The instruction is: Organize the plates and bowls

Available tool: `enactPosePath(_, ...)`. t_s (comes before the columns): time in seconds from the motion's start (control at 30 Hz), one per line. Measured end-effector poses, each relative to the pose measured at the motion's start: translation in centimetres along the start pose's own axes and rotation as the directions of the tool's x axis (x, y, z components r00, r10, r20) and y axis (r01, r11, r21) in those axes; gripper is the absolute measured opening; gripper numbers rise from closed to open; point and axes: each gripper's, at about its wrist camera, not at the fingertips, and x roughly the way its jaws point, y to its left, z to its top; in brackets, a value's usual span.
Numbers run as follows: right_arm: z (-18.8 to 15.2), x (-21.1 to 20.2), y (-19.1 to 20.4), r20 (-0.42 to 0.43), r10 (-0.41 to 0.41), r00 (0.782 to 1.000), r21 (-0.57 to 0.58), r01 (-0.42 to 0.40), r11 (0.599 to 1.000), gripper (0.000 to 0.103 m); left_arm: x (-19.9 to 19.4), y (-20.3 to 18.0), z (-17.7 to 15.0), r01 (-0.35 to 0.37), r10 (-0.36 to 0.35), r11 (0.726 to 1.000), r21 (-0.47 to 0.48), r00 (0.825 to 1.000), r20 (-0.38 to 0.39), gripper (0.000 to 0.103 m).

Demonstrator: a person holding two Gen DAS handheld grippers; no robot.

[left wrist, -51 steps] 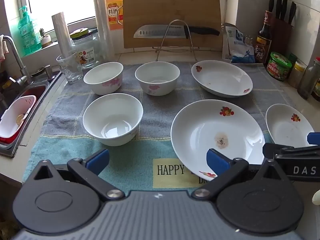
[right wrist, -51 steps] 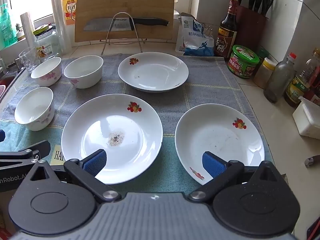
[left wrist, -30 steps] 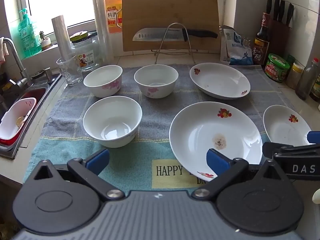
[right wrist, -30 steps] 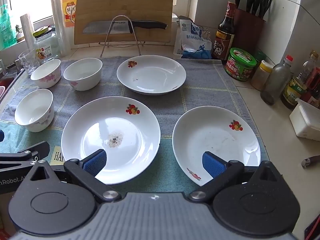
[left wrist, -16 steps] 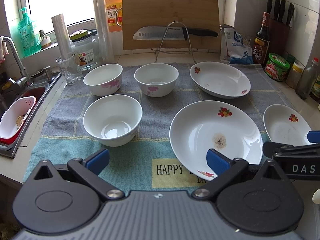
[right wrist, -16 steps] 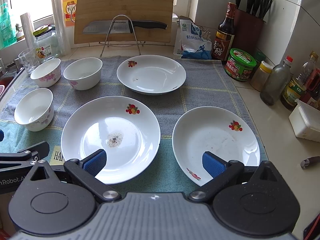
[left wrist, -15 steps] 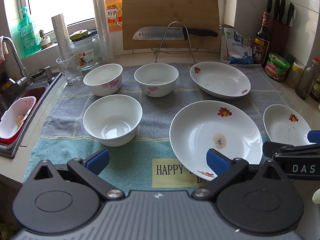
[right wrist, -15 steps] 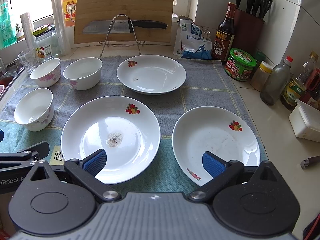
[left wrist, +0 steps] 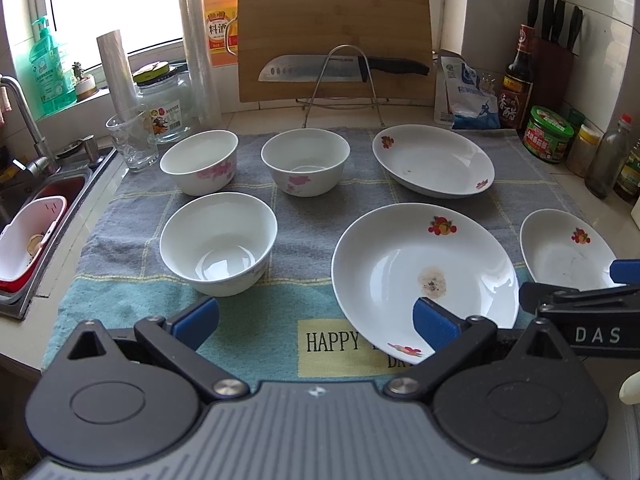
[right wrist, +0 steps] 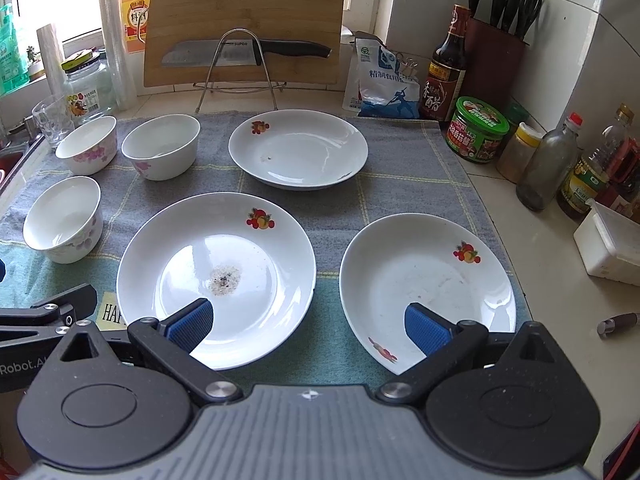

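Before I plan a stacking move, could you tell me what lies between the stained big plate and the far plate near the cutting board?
Only bare grey towel separates the stained plate from the far plate; the right wrist view shows it clearly.

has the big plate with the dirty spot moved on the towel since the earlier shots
No. The big plate sits beside the HAPPY label on the towel as before; the small shifts in view come from the camera.

Glossy ceramic plates & bowls, matt cloth towel.
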Motion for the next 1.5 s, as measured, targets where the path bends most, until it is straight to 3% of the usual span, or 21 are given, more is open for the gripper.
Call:
enactPosePath(1.2, 0.17, -0.14, 0.23, 0.000, -0.006, 1.000, -0.001, 0.006, 1.000, 0.103, -0.01, -0.05, 0.05, -0.001, 0.001, 1.000, 0.004, 1.000, 0.001, 0.102)
enactPosePath(1.5, 0.43, -0.53, 0.40, 0.019, -0.014, 1.000, 0.017, 0.014, 1.000, 0.103, 0.04, 0.56, 0.66, 0.056, -0.057, 0.998, 0.033, 0.998, 0.026, 0.102)
